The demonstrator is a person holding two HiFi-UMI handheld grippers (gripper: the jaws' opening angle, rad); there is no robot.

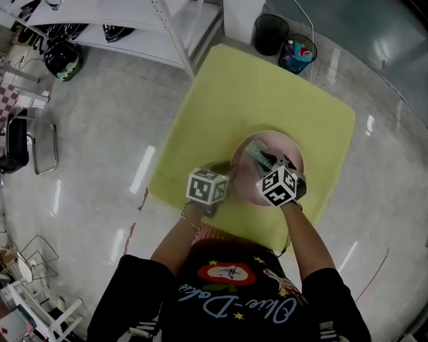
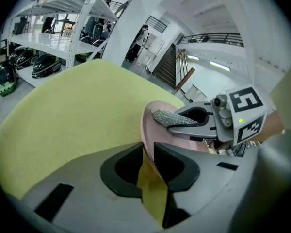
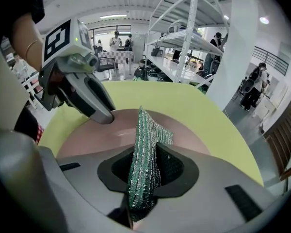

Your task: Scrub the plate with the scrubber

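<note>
1. The left gripper [image 2: 145, 152] is clamped on the plate's [image 2: 153, 120] rim, at the plate's 9 o'clock in the head view.
2. The right gripper [image 3: 146, 152] grips the green scrubber [image 3: 144, 130] upright between its jaws. It comes in from the plate's 5 o'clock, and the scrubber's free end is over the plate's middle.
3. The pink plate lies on the yellow table [image 1: 271, 84], toward its 6 o'clock edge, just in front of the person.
4. Two bins [image 1: 271, 33] stand on the floor beyond the table's 12 o'clock edge, with a white shelf [image 1: 143, 20] at 10 o'clock.
</note>
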